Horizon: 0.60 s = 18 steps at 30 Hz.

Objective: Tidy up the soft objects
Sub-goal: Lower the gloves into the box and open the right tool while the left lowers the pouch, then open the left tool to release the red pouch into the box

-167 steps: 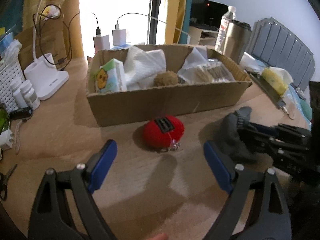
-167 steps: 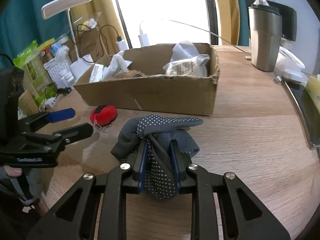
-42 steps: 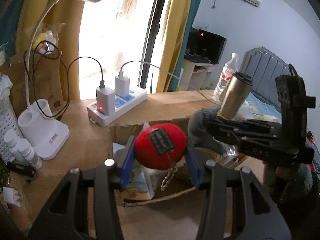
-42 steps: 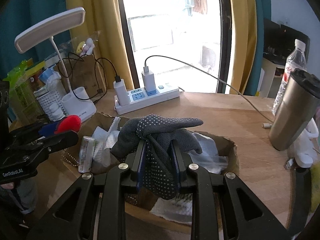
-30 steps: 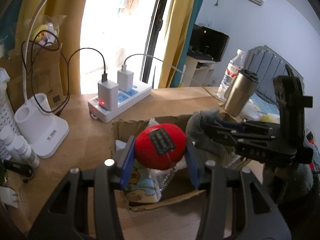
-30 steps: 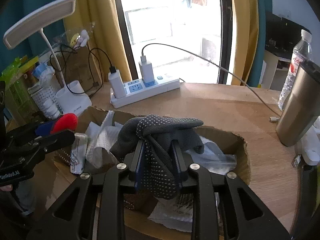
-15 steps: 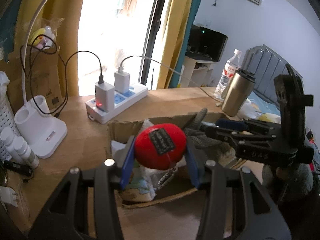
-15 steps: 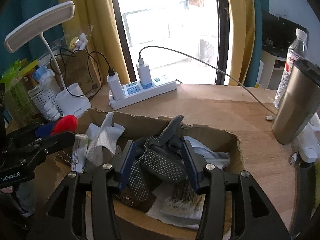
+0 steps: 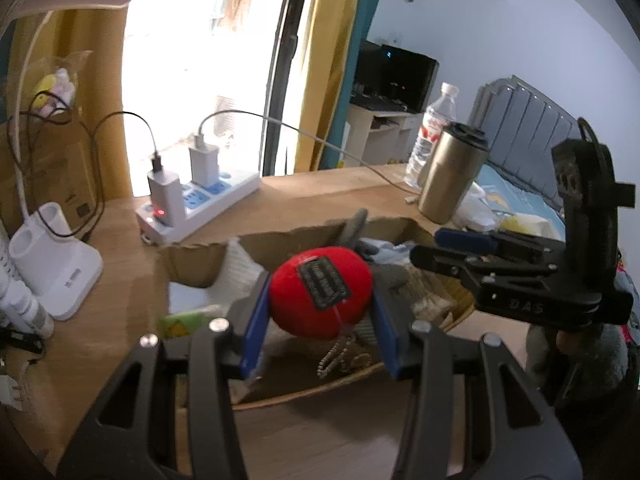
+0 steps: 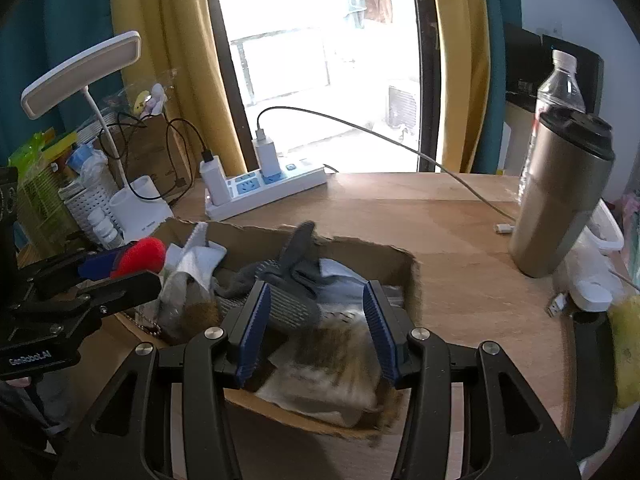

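while clamped, red pouch (image 9: 320, 291) over box rim (image 9: 280, 236)

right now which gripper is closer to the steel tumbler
Right. The right gripper hangs open over the cardboard box's end nearest the steel tumbler. The left gripper, shut on the red plush, is over the box's far end.

Bright window (image 10: 320, 60), yellow curtains (image 10: 164, 60), wooden table (image 10: 460, 232), grey headboard (image 9: 528, 120).
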Each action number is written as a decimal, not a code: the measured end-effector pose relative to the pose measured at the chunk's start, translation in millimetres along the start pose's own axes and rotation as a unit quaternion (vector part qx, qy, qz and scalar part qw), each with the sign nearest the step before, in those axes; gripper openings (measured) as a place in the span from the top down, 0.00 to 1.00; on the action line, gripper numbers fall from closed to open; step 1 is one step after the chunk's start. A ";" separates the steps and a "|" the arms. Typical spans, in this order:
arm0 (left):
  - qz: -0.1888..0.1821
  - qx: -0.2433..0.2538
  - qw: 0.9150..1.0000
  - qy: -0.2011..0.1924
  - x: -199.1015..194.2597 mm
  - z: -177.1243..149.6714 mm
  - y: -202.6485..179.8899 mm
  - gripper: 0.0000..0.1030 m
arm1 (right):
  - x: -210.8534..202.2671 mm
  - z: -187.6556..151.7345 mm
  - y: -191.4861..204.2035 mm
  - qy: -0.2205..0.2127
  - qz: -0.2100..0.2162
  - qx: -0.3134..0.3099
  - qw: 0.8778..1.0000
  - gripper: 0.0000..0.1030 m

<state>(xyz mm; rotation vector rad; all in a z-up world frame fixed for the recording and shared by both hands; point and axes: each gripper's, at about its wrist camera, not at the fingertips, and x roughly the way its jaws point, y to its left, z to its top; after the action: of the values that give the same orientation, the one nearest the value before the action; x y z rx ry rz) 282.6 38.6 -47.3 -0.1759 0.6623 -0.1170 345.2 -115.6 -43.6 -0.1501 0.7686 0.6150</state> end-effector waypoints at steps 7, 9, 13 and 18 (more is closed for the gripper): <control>-0.012 0.011 1.000 0.011 14.0 -0.5 -24.1 0.53 | -10.3 -7.9 -19.4 -0.002 -0.005 0.008 1.000 0.50; -0.015 0.011 1.000 0.016 19.4 -1.3 -29.5 0.53 | -12.4 -10.6 -24.6 -0.002 -0.005 0.009 1.000 0.50; -0.020 0.013 0.999 0.027 31.7 -2.4 -38.4 0.53 | -14.8 -14.3 -34.2 -0.001 -0.006 0.011 1.000 0.50; -0.022 0.019 0.999 0.041 47.2 -4.7 -47.9 0.53 | -14.6 -16.0 -44.5 -0.004 -0.006 0.021 1.000 0.50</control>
<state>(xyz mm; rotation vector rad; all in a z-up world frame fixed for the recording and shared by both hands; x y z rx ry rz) 314.2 -16.6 -69.7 -0.1494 0.7379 -0.1808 352.9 -164.2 -49.0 -0.1144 0.7712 0.5877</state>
